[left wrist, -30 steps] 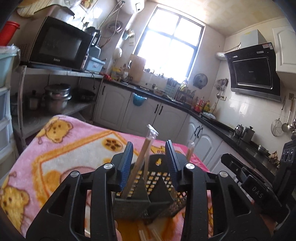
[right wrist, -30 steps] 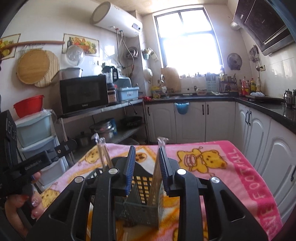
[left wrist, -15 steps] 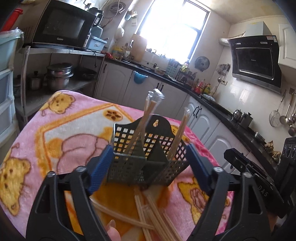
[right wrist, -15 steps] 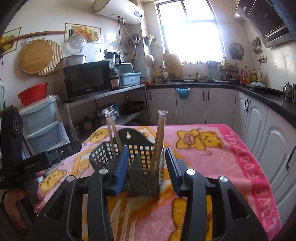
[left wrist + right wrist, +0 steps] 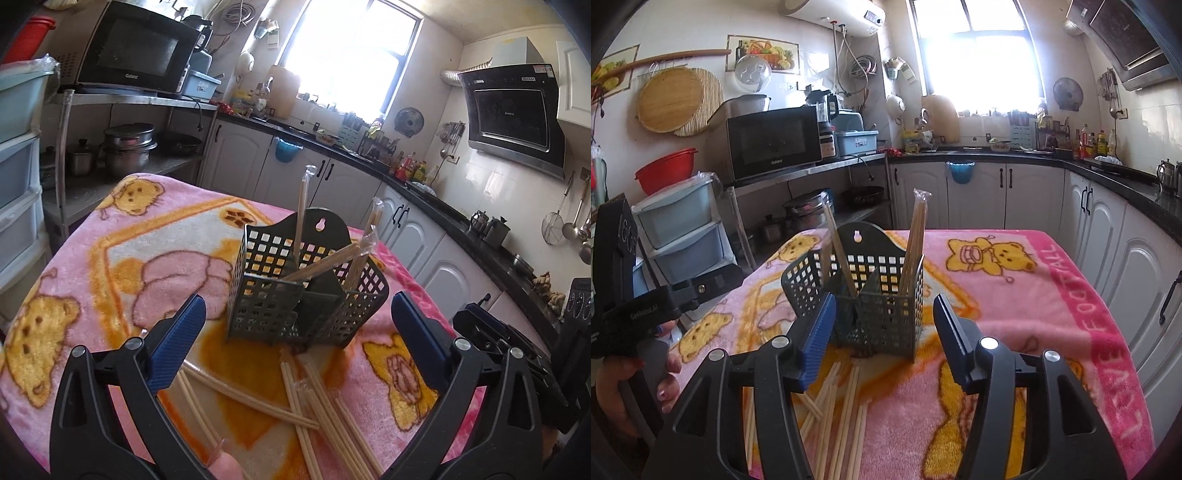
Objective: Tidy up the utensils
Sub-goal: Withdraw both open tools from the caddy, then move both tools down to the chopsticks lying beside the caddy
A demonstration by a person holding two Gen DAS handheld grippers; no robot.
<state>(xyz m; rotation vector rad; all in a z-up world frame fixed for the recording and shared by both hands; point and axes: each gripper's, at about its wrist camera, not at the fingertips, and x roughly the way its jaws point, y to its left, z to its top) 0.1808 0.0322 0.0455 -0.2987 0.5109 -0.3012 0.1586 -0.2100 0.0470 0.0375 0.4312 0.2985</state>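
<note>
Left wrist view: the left gripper [image 5: 295, 339] has just been opening and stands wide, empty, below the mesh caddy [image 5: 306, 288] at centre frame; loose chopsticks [image 5: 317, 402] lie at lower centre.

Right wrist view: the right gripper [image 5: 884, 336], half spread and also just opening, holds nothing. Judged step: between placements; next, grasp a loose pair.

The microwave [image 5: 774, 146] carries the brand "Galanz" in small pale letters on the lower edge of its door, readable from both wrist views. The pink blanket [image 5: 1108, 339] has "LOVE FOOTBALL" in large pale pink capitals running along its darker pink border. The black body of the left gripper [image 5: 646, 314], seen from the right wrist view, bears "GenRobot.AI" in small white letters. The range hood [image 5: 509, 114] has a logo too small to read
</note>
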